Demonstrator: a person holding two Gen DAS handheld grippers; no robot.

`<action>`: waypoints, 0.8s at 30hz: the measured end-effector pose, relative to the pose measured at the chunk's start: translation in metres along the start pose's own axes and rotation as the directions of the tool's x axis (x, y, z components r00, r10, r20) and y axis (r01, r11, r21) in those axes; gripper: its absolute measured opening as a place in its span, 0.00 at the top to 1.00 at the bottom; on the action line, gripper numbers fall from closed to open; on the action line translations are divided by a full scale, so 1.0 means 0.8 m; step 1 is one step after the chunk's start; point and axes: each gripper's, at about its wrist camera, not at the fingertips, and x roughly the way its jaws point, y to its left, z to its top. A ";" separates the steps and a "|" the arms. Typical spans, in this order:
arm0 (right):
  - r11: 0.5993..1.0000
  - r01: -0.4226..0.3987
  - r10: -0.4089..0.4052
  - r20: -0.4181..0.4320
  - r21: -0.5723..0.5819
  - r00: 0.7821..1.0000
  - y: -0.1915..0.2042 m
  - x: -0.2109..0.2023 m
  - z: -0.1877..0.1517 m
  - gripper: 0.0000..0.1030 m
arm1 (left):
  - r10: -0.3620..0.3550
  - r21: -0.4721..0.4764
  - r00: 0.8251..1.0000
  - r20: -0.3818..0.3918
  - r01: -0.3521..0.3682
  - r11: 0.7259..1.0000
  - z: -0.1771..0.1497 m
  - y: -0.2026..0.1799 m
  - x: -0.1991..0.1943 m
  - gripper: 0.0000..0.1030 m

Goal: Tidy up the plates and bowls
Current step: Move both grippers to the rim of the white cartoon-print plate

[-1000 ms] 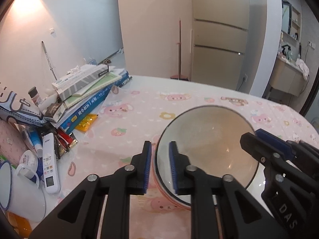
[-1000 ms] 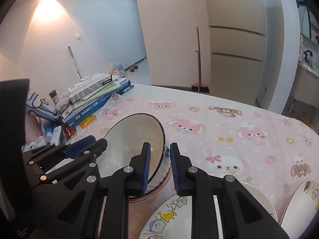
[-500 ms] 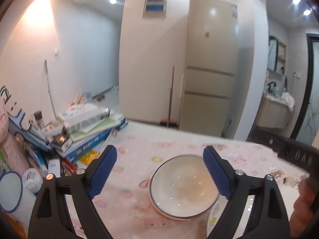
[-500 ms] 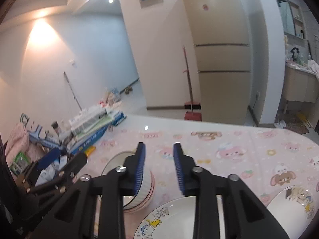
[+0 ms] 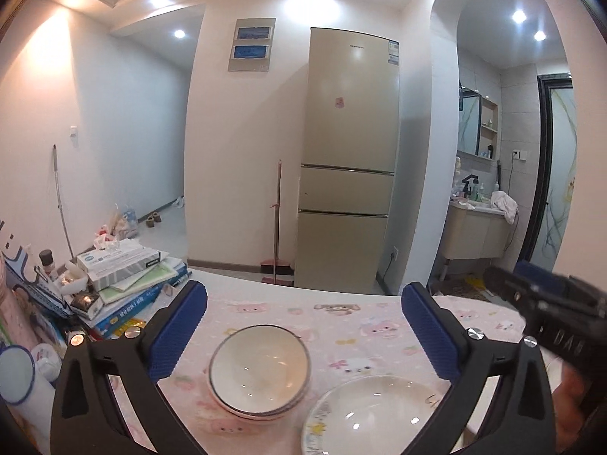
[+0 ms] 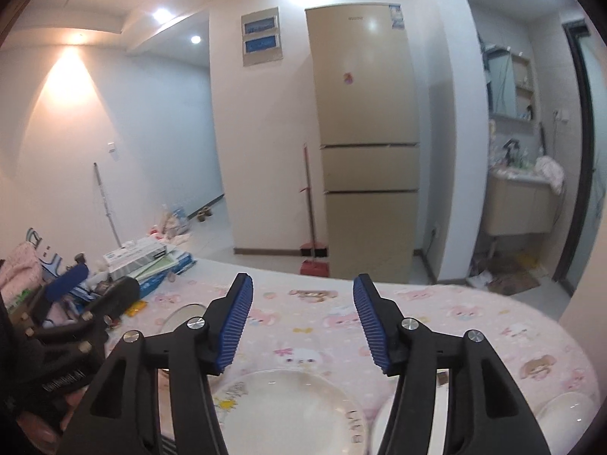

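Observation:
A stack of white bowls (image 5: pixel 260 371) with dark rims and pink outsides sits on the pink cartoon tablecloth (image 5: pixel 341 322). To its right lies a white plate (image 5: pixel 375 413) with cartoon prints. My left gripper (image 5: pixel 303 303) hangs above and behind the bowls; its jaws are opening wide, with nothing between them. My right gripper (image 5: pixel 510 275) hovers at the right. In the right wrist view the right gripper (image 6: pixel 303 284) is over the plate (image 6: pixel 288 409), its jaws opening and empty. There the bowls (image 6: pixel 182 314) are partly hidden, with the left gripper (image 6: pixel 100 280) beside them.
Books and boxes (image 5: pixel 125 273) are piled at the table's left, beside a white enamel mug (image 5: pixel 19 383). More plates (image 6: pixel 565 409) lie at the right. A fridge (image 5: pixel 349 170) and a broom (image 5: pixel 277 223) stand beyond the far edge. A hand (image 5: pixel 573 386) holds the right gripper.
Both grippers were shut on the top bowl's rim. They have let go, opened, and risen back from the table. The bowl now rests in the stack.

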 end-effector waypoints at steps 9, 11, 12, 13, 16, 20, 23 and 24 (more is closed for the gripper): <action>0.988 0.000 0.013 -0.085 0.152 0.996 -0.072 0.000 -0.042 0.41 | 0.006 0.022 0.996 -0.091 -0.004 1.000 -0.047 -0.044 0.018 0.01; 0.990 0.009 0.005 -0.104 0.141 0.995 -0.080 -0.001 -0.055 0.41 | 0.024 0.026 0.991 -0.135 -0.020 0.999 -0.065 -0.050 0.028 0.01; 0.992 0.027 -0.012 -0.115 0.122 0.993 -0.084 -0.001 -0.063 0.41 | 0.014 0.030 0.987 -0.162 -0.009 1.000 -0.074 -0.053 0.033 0.01; 0.993 0.038 -0.025 -0.122 0.111 0.992 -0.088 0.000 -0.069 0.41 | 0.002 0.034 0.983 -0.181 0.004 0.999 -0.080 -0.056 0.037 0.01; 0.992 0.079 -0.060 -0.173 0.102 0.983 -0.099 0.012 -0.090 0.41 | 0.006 0.064 0.973 -0.231 0.009 0.998 -0.094 -0.064 0.047 0.01; 0.986 0.110 -0.071 -0.277 0.127 0.958 -0.109 0.039 -0.105 0.41 | -0.026 0.068 0.939 -0.342 0.052 0.996 -0.113 -0.072 0.060 0.01; 0.978 0.183 -0.135 -0.367 0.100 0.920 -0.113 0.059 -0.117 0.41 | -0.055 0.062 0.914 -0.402 0.087 0.994 -0.121 -0.077 0.066 0.01; 0.974 0.212 -0.163 -0.396 0.083 0.903 -0.113 0.063 -0.121 0.41 | -0.060 0.064 0.907 -0.416 0.095 0.993 -0.123 -0.079 0.067 0.01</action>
